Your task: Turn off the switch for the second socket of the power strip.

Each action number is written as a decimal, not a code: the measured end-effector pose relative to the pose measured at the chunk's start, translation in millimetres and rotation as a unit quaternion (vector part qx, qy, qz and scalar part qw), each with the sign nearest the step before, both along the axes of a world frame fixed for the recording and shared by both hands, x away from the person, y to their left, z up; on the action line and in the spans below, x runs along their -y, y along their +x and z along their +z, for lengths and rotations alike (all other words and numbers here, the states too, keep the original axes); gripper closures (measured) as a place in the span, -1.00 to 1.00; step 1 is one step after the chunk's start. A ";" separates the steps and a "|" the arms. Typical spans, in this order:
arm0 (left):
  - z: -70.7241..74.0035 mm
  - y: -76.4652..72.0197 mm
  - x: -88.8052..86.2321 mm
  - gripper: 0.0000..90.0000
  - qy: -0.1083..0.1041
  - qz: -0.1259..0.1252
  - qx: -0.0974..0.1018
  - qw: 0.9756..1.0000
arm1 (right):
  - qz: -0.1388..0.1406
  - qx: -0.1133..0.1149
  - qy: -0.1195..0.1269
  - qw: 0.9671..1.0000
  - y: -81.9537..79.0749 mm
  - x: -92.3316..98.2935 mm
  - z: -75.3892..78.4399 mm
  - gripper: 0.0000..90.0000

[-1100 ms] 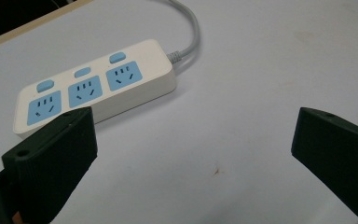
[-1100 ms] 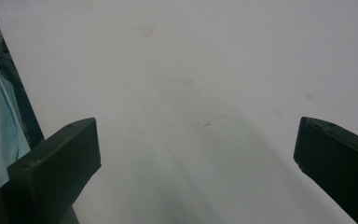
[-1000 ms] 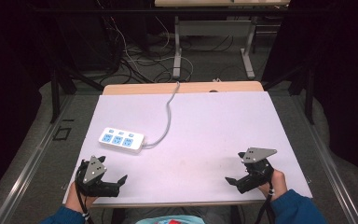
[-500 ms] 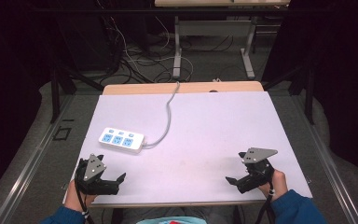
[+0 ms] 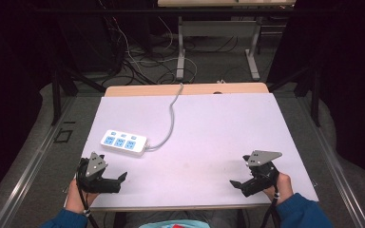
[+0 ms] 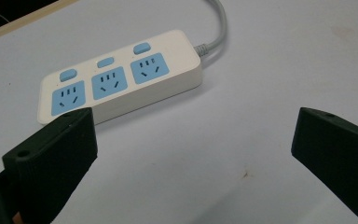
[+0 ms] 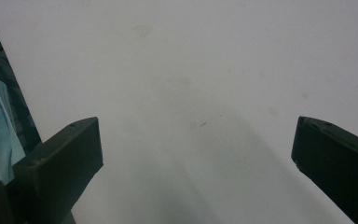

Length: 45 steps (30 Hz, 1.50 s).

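The white power strip [image 5: 123, 143] with three blue sockets lies flat on the left half of the counter [image 5: 209, 128], its grey cord [image 5: 172, 118] running off the far edge. The left gripper [image 5: 116, 183] rests near it at the near edge, fingers apart and empty. The right gripper [image 5: 237, 185] sits well apart at the near right, fingers apart over bare counter.

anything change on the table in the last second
Nothing visibly changed. The left gripper sits open near the table's front left corner, just short of the power strip, touching nothing. The right gripper rests open near the front right corner. The strip and its cable lie where they were.
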<state>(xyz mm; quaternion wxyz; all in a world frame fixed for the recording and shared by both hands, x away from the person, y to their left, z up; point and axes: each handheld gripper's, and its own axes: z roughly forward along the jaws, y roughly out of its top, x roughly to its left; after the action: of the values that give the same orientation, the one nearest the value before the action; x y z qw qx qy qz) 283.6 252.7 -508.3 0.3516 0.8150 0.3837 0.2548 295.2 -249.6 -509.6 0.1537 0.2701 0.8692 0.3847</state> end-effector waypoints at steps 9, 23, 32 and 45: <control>-2.1 11.6 1.3 -1.00 0.005 0.013 -0.002 1.000 | 0.003 -0.003 -0.003 1.000 0.4 0.0 -0.4 -0.97; -3.9 25.8 4.1 -1.00 0.002 0.027 0.005 1.000 | 0.001 -0.002 -0.001 1.000 0.6 -0.4 -0.8 -0.97; -3.5 35.7 6.7 -1.00 0.006 0.031 0.007 0.999 | 0.001 -0.005 -0.003 1.000 1.3 0.4 -1.3 -0.96; -4.3 50.4 9.0 -1.00 0.016 0.035 0.003 0.999 | 0.002 -0.001 -0.005 1.000 1.0 -0.1 -1.1 -0.96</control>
<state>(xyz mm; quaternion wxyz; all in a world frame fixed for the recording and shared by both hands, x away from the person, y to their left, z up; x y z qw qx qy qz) 334.0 243.7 -512.6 0.3303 0.8060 0.4067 0.2753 296.3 -249.5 -510.7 0.1533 0.2678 0.8717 0.3807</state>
